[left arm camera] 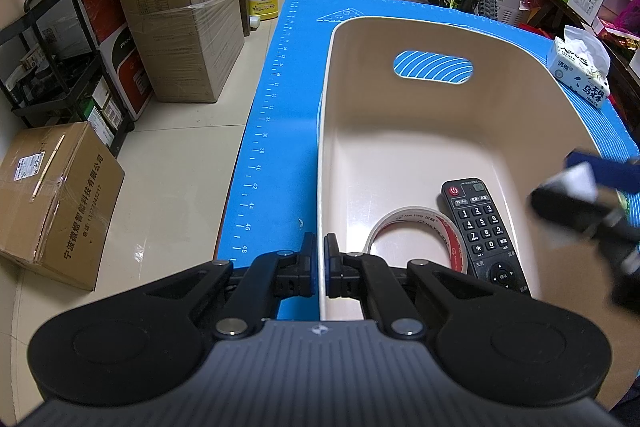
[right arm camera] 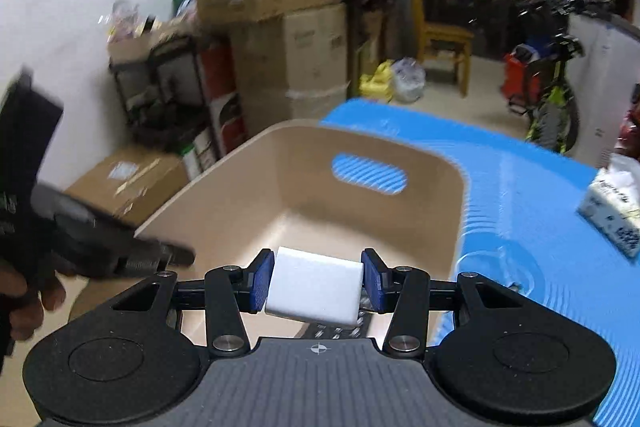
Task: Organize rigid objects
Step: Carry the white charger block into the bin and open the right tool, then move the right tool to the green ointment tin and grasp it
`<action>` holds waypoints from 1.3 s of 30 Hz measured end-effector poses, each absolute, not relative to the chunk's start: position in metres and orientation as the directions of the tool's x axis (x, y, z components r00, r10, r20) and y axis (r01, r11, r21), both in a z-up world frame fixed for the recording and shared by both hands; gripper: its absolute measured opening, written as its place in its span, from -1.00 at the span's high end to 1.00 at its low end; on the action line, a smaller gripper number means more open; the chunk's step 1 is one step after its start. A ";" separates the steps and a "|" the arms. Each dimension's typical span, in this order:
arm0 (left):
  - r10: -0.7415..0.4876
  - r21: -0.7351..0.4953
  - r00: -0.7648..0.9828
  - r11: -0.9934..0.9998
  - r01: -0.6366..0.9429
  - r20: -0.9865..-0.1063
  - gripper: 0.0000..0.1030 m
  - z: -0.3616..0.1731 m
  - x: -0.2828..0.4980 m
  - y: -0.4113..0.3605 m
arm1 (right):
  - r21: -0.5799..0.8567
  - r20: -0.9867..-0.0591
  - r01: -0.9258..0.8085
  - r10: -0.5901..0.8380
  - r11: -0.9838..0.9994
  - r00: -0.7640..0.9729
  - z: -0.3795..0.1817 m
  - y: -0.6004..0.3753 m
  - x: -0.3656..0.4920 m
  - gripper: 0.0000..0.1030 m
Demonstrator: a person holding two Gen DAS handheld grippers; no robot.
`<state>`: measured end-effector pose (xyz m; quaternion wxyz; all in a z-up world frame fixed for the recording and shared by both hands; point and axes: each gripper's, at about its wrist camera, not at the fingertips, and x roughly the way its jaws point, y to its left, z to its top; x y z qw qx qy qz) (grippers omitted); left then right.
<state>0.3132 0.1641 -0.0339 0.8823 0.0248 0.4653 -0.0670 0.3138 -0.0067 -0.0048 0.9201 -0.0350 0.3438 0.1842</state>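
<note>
Both wrist cams close, angled down, sharing beige bin (left arm camera: 400,155)

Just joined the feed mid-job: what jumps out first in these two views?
The big beige bin on the blue mat dominates both views, with a black remote and a roll of tape lying at its near end. The right gripper holds a white block between its blue fingers above the bin's near end. The left gripper is shut on the bin's left rim.
</note>
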 end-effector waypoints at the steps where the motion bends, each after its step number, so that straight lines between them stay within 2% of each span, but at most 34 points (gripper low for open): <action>1: -0.095 -0.019 0.558 0.990 0.141 -0.824 0.89 -0.034 0.313 0.164 | 0.062 -0.660 -0.372 0.318 0.926 0.681 -0.009 -0.001 0.315 -0.03; 7: -0.094 -0.017 0.558 0.990 0.142 -0.825 0.89 -0.034 0.313 0.164 | 0.054 -0.756 -0.409 0.305 0.911 0.579 -0.033 0.018 0.318 -0.04; 9: -0.093 -0.016 0.558 0.990 0.142 -0.824 0.90 -0.034 0.313 0.165 | 0.070 -0.763 -0.414 0.317 0.907 0.564 -0.035 0.015 0.317 -0.04; 14: -0.093 -0.016 0.555 0.990 0.143 -0.826 0.90 -0.035 0.313 0.167 | 0.128 -0.716 -0.414 0.372 0.902 0.591 -0.025 0.003 0.310 -0.32; 17: -0.094 -0.017 0.555 0.990 0.143 -0.827 0.90 -0.035 0.314 0.166 | 0.163 -0.669 -0.407 0.404 0.899 0.624 -0.016 -0.009 0.305 -0.58; 23: -0.094 -0.017 0.556 0.990 0.143 -0.826 0.89 -0.035 0.313 0.166 | 0.141 -0.613 -0.372 0.376 0.917 0.695 0.008 -0.037 0.300 -0.64; 27: -0.095 -0.017 0.556 0.990 0.143 -0.826 0.89 -0.035 0.314 0.165 | 0.079 -0.601 -0.326 0.305 0.942 0.738 0.019 -0.063 0.298 -0.76; 34: -0.097 -0.021 0.555 0.990 0.142 -0.826 0.89 -0.034 0.314 0.165 | 0.025 -0.638 -0.157 0.136 0.987 0.758 0.017 -0.123 0.307 -0.78; 39: -0.094 -0.018 0.555 0.990 0.142 -0.826 0.89 -0.034 0.313 0.164 | -0.009 -0.670 -0.045 0.028 0.999 0.742 -0.006 -0.167 0.315 -0.81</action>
